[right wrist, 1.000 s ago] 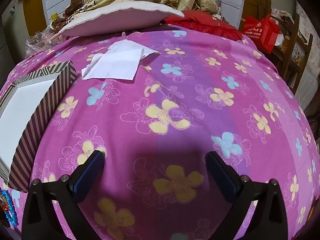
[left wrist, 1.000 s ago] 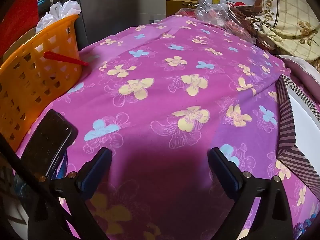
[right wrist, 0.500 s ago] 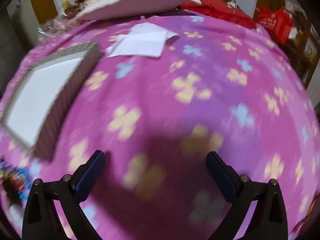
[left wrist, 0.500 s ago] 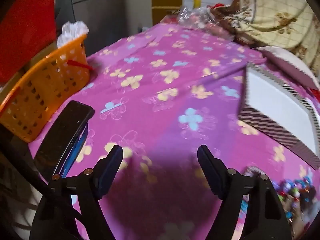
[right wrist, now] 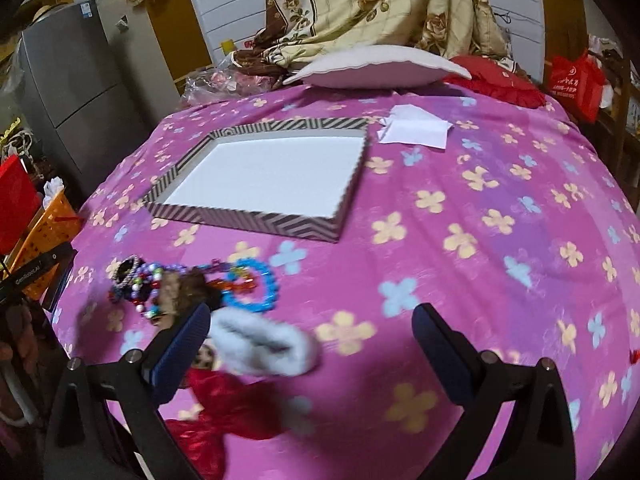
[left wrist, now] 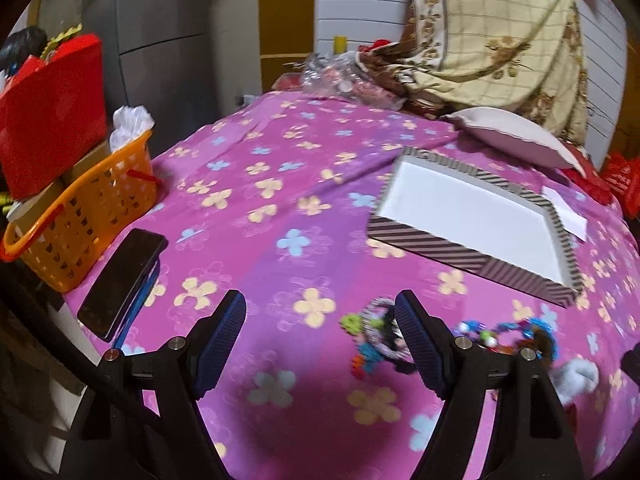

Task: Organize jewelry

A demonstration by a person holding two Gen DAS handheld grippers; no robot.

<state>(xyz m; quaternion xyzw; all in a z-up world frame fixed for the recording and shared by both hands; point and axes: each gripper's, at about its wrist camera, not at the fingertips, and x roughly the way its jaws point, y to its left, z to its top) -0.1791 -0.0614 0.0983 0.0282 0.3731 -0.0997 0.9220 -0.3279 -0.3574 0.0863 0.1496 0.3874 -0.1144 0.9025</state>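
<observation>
Pink flowered cloth, and the jewelry pile lies off the right gripper's left finger, between both tools. Left gripper sits nearer, pile just past its right finger. Both spread wide, holding nothing. Striped box waits beyond; a fluffy white piece crowds the near side.
</observation>
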